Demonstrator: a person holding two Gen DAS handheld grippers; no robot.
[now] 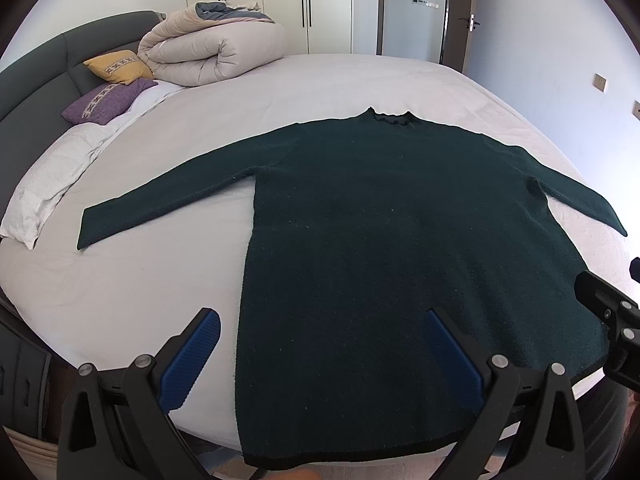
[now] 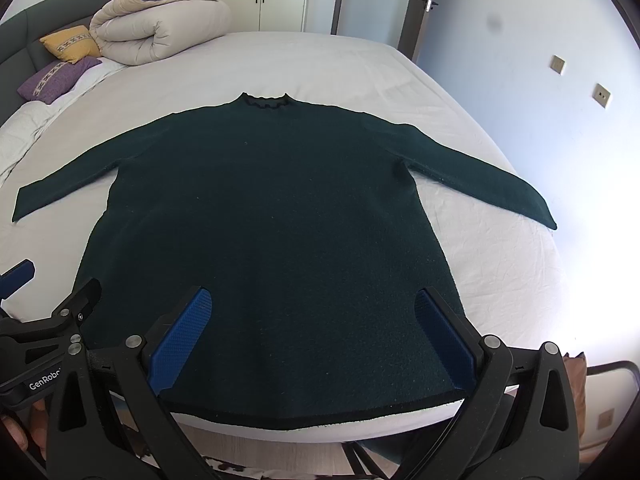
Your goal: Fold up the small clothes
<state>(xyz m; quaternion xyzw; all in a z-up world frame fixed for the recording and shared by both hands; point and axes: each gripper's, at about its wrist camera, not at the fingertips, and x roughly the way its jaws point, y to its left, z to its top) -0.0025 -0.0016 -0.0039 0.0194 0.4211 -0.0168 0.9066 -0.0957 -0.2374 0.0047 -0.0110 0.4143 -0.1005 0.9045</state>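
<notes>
The dark green sweater (image 2: 272, 216) lay flat and face-up on the white bed (image 2: 344, 68), collar toward the far side, both sleeves spread out to the sides, and its black-trimmed hem running along the near edge of the mattress. Bare sheet lay open beyond the collar and past each cuff; the right sleeve's cuff reached close to the bed's right edge, next to the pale wall. At the far left, well apart from the sweater, a rolled duvet (image 1: 212, 50) sat beside a yellow cushion (image 1: 118, 66) and a purple cushion (image 1: 106, 100) against the dark headboard (image 1: 36, 68). The left gripper (image 1: 324, 354) hovered low over the near left of the bed, its blue pads spread wide and holding nothing, with the sweater's left side edge running up between the fingers. The right gripper (image 2: 312, 334) hung level beside it over the hem, jaws likewise apart and empty, both pads above the lower body of the sweater, neither visibly touching the fabric
</notes>
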